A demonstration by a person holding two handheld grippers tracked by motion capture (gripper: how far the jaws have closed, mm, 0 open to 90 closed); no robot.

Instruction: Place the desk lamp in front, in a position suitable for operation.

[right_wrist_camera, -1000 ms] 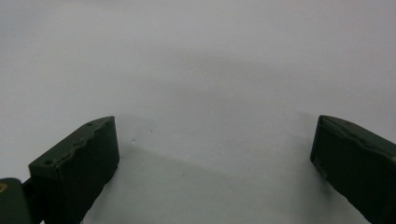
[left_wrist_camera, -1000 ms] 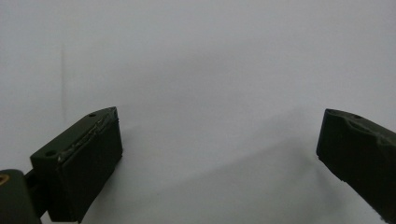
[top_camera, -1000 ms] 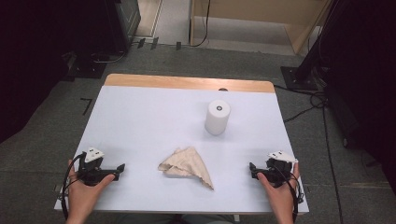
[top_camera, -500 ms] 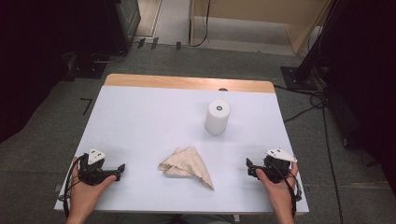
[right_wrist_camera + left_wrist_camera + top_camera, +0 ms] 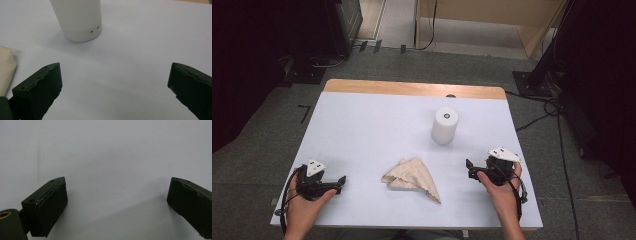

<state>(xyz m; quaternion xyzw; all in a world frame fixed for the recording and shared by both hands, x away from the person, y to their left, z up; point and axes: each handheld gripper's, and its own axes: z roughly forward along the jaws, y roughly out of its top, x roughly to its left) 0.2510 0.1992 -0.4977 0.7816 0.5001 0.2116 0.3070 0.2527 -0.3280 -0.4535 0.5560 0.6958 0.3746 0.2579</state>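
Our fingers (image 5: 47,207) stand wide apart on the left gripper (image 5: 343,179), gripping nothing, with bare white table (image 5: 112,152) between them. The right gripper (image 5: 468,164) is spread as wide and equally empty. Between the two, near our edge, lies the crumpled beige cloth (image 5: 412,176), clear of both; the right gripper view catches a corner of it (image 5: 6,70). Farther off stands the white cylinder (image 5: 445,125), upright, perhaps a capped container; we cannot tell

Crumpled beige cloth (image 5: 411,178) lying flat, near the white cylinder (image 5: 445,125) standing upright beyond it
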